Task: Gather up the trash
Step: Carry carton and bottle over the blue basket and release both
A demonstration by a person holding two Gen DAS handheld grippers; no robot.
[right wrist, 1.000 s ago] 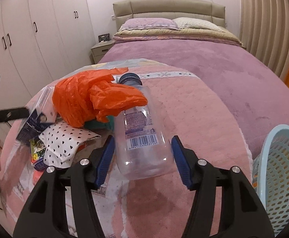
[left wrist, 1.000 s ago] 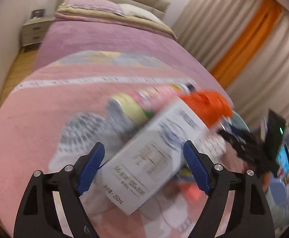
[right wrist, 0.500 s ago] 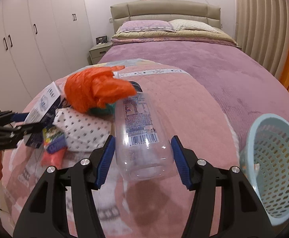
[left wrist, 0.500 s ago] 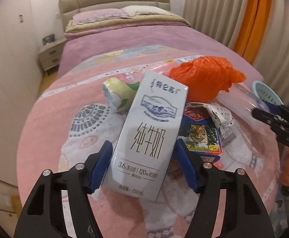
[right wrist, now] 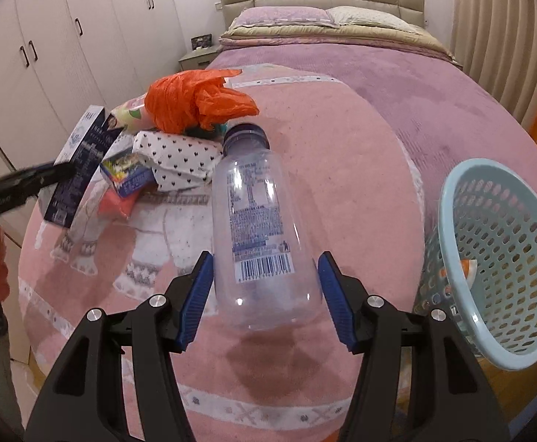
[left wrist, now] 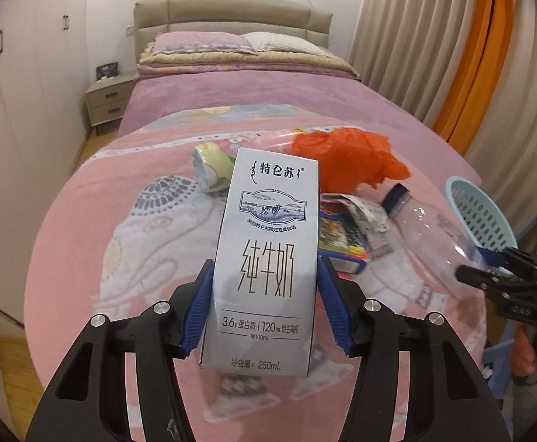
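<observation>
My left gripper (left wrist: 264, 309) is shut on a white milk carton (left wrist: 268, 254) and holds it upright above the pink blanket (left wrist: 128, 258). My right gripper (right wrist: 264, 294) is shut on a clear plastic bottle (right wrist: 257, 228) with a dark blue cap, lifted off the blanket. A light blue perforated basket (right wrist: 497, 254) stands just right of the right gripper, at the bed's foot; it also shows in the left wrist view (left wrist: 478, 210). Left on the blanket lie an orange plastic bag (right wrist: 191, 101), a heart-dotted wrapper (right wrist: 180, 158), a colourful box (right wrist: 128, 173) and a paper cup (left wrist: 211, 169).
The trash pile sits on the foot of a large purple bed (right wrist: 397, 73) with pillows and a beige headboard. White wardrobes (right wrist: 65, 37) line the left wall, and a nightstand (left wrist: 108, 105) stands by the headboard. Curtains (left wrist: 434, 37) hang on the right.
Both grippers have lifted their loads. The left has turned the carton upright and pulled back from the pile. The right has swung the bottle right, closer to the basket.
</observation>
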